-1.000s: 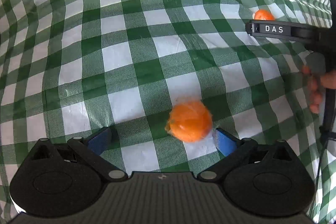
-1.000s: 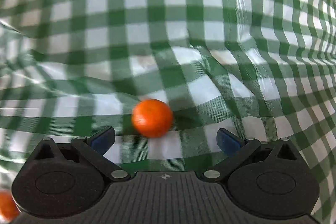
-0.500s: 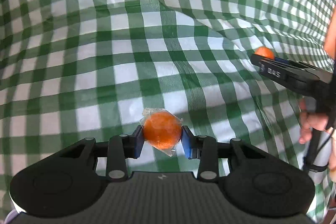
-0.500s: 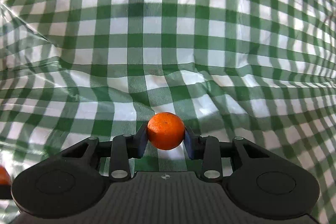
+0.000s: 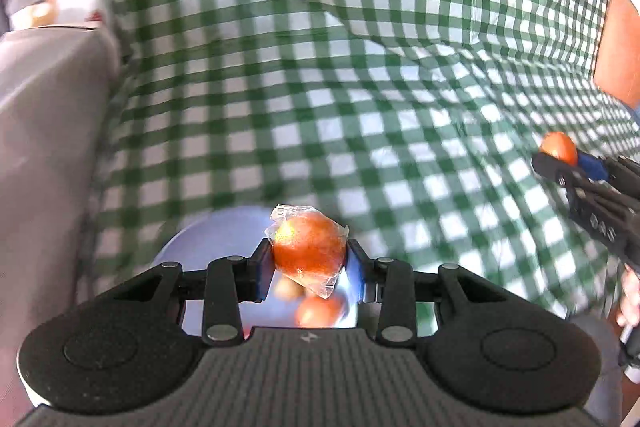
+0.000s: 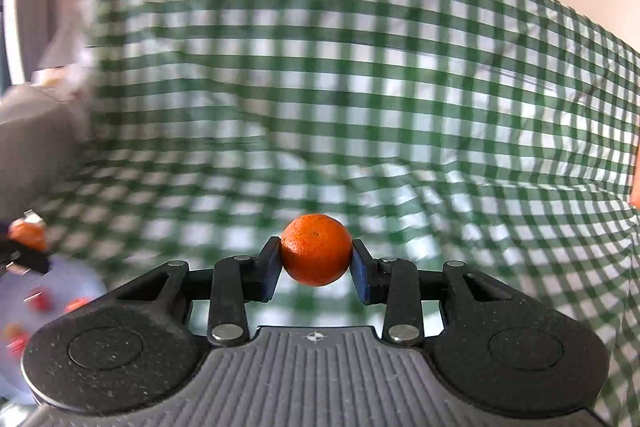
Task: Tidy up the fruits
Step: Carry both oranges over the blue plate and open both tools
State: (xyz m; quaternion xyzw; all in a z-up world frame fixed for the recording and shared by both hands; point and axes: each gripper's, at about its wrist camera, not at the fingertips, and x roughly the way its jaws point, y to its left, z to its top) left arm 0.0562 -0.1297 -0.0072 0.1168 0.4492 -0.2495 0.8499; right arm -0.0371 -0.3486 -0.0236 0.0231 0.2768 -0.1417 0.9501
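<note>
Two fruits are in our grip: the left gripper (image 5: 308, 263) clamps a wrapped orange (image 5: 308, 251) above the bowl (image 5: 208, 239) near the cloth's (image 5: 360, 67) left edge; the right gripper (image 6: 316, 267) pinches a bare orange (image 6: 316, 249) over mid-cloth. We should lower each fruit close to the fruit already in the bowl before releasing, so nothing bounces out.

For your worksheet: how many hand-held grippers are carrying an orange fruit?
2: the left hand-held gripper pinches a plastic-wrapped orange fruit; the right hand-held gripper pinches a bare orange fruit.
</note>
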